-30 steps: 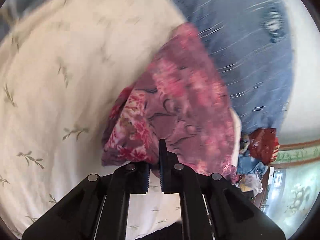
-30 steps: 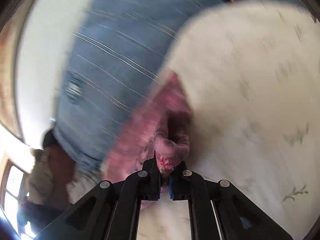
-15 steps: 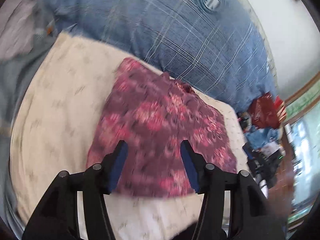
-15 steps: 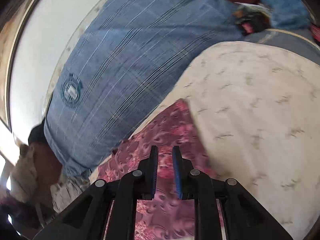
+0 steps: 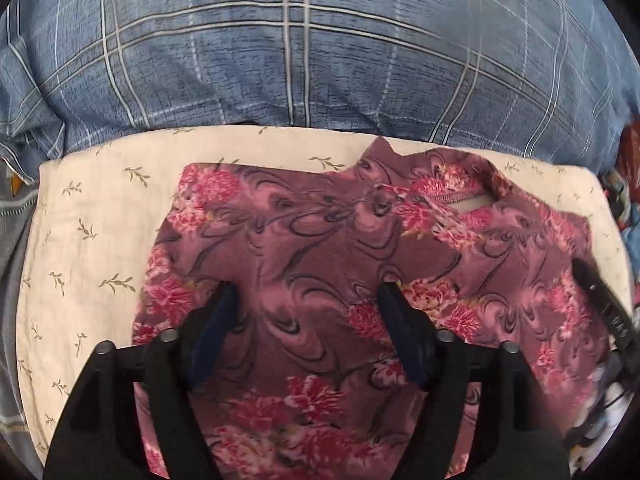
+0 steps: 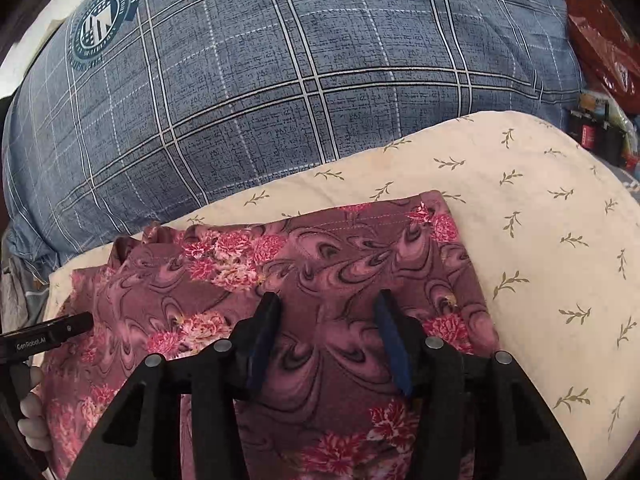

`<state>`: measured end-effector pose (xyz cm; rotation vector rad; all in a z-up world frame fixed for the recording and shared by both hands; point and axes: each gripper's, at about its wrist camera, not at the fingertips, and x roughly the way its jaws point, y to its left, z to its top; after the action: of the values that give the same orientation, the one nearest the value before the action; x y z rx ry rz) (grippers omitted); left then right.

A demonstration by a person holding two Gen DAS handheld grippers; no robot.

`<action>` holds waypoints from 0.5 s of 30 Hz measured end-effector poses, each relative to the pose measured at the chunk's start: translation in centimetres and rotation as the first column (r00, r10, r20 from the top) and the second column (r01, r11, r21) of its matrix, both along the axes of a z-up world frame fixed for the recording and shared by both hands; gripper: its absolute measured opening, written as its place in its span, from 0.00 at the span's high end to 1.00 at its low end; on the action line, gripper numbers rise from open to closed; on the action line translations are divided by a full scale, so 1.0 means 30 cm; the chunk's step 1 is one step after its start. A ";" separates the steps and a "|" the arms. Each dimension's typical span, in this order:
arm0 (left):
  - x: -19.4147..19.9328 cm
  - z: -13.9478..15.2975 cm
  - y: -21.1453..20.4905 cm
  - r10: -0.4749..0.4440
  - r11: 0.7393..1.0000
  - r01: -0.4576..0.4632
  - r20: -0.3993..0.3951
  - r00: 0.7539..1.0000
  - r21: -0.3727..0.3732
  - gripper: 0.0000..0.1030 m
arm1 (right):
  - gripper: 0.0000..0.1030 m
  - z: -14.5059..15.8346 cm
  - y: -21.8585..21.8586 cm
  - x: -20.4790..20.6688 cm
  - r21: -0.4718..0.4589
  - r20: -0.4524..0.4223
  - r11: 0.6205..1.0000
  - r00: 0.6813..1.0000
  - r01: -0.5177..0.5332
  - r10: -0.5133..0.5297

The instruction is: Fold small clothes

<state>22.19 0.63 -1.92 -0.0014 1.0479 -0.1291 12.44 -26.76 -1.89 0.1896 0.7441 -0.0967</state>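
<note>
A maroon garment with pink flowers [image 5: 320,248] [image 6: 328,256] lies spread flat on a cream cloth with leaf sprigs [image 5: 92,208] [image 6: 540,208]. My left gripper [image 5: 308,292] hovers over the garment's near part. Its jaws are opening, wide apart, with only the flat cloth below them and nothing pinched. My right gripper [image 6: 326,300] is over the garment's other side, jaws also opening, nothing gripped. Each gripper shows at the edge of the other's view: the right gripper [image 5: 600,304] and the left gripper [image 6: 48,334], with a hand [image 6: 32,412] behind it.
A big blue plaid pillow [image 5: 320,48] [image 6: 280,80] lies right behind the cream cloth. A red bag [image 6: 596,32] and small clutter [image 6: 600,132] sit at the far right. Grey bedding [image 5: 12,240] borders the left side.
A second ago both grippers were shut on the bunched, lifted garment. It now lies flat, both grippers have let go and opened, and both have rolled and drawn back.
</note>
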 end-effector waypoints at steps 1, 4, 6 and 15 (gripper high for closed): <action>-0.004 0.001 -0.005 -0.005 1.000 0.005 0.006 1.000 0.012 0.25 | 0.48 -0.002 -0.004 -0.003 0.007 -0.001 1.000 1.000 -0.003 0.003; 0.001 0.022 0.016 0.001 1.000 -0.001 -0.006 1.000 -0.005 0.25 | 0.43 -0.004 -0.010 -0.011 0.035 0.005 0.999 1.000 -0.018 0.018; -0.003 0.054 0.036 0.009 1.000 -0.010 -0.022 1.000 -0.017 0.29 | 0.37 0.002 -0.012 -0.006 0.052 0.003 0.998 1.000 -0.031 0.031; -0.095 0.149 0.186 -0.005 0.999 0.006 -0.019 1.000 0.045 0.32 | 0.09 0.108 -0.097 -0.235 0.016 0.030 1.000 1.000 0.002 -0.003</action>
<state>19.36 6.20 2.55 0.0413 1.0693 -0.1102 5.40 -29.68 1.37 0.2068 0.7148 -0.0902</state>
